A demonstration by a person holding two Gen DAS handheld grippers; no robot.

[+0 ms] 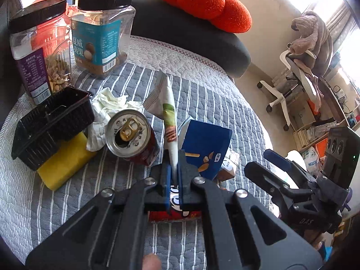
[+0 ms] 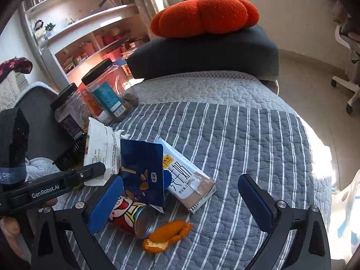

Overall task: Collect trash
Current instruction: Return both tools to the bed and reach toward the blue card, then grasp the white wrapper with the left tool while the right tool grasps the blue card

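Observation:
My left gripper [image 1: 173, 164] is shut on a white snack wrapper [image 1: 168, 110], which stands edge-on between the pads. Left of it an opened red can [image 1: 129, 135] leans, and a second red can [image 1: 175, 213] lies beneath my fingers. A blue snack packet [image 1: 205, 144] stands just right of the wrapper. My right gripper [image 2: 180, 200] hangs open over the bedspread, nothing between its fingers. Before it lie the blue packet [image 2: 144, 173], a milk carton [image 2: 189, 180], the cartoon can [image 2: 132, 216] on its side and orange peel [image 2: 166, 234].
Crumpled tissue [image 1: 108, 108], a black plastic tray [image 1: 54, 126] and a yellow sponge [image 1: 65, 164] lie to the left. Two black-lidded jars [image 1: 99, 33] stand behind. A dark cushion [image 2: 202, 54] bears an orange pumpkin pillow [image 2: 202, 15]. An office chair [image 1: 299, 72] stands beyond the bed edge.

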